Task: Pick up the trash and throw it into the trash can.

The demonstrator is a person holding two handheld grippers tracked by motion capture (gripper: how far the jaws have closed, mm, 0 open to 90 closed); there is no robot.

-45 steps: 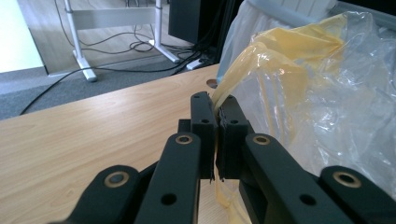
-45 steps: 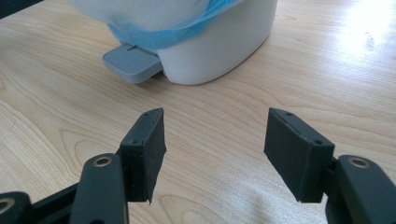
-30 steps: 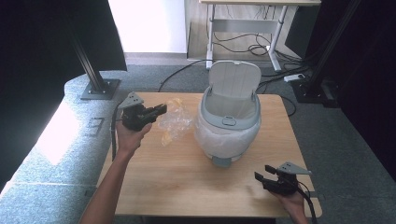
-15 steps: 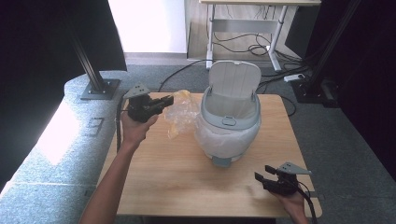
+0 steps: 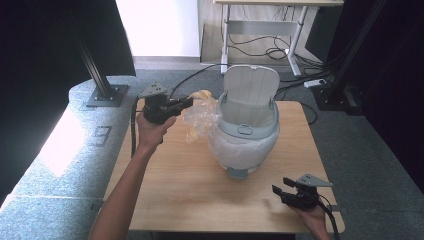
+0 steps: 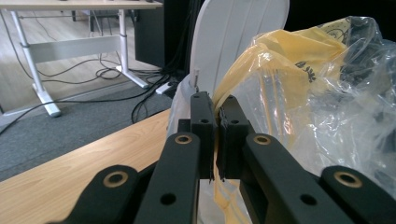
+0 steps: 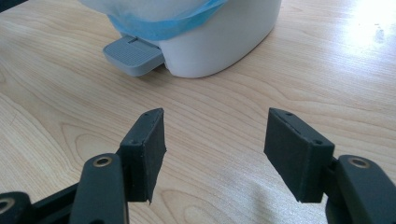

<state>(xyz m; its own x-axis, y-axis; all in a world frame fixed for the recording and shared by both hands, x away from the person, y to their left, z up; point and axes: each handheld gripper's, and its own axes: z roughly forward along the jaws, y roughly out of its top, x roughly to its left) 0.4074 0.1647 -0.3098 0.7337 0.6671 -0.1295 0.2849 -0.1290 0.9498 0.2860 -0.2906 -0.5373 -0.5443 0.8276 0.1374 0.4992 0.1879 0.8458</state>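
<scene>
A white pedal bin (image 5: 245,135) stands mid-table with its lid (image 5: 251,87) up and a white liner over its rim. Left of it hangs a crumpled clear and yellow plastic bag (image 5: 201,117), lifted off the table. My left gripper (image 5: 187,102) is shut on the bag's yellow edge; in the left gripper view the yellow film (image 6: 280,65) comes out between the closed pads of the left gripper (image 6: 217,133). My right gripper (image 5: 276,193) rests open near the table's front right corner. In the right gripper view the right gripper (image 7: 215,149) has bare wood between its pads, facing the bin's grey pedal (image 7: 133,53).
The wooden table (image 5: 190,195) has free room in front of the bin. Beyond it stand a white desk frame (image 5: 260,30) with loose cables on the floor, and a black stand (image 5: 102,85) at the left. A blue band (image 7: 187,23) rings the bin's liner.
My left gripper has risen and moved right toward the bin, carrying the plastic bag up off the table. My right gripper has stayed put.
</scene>
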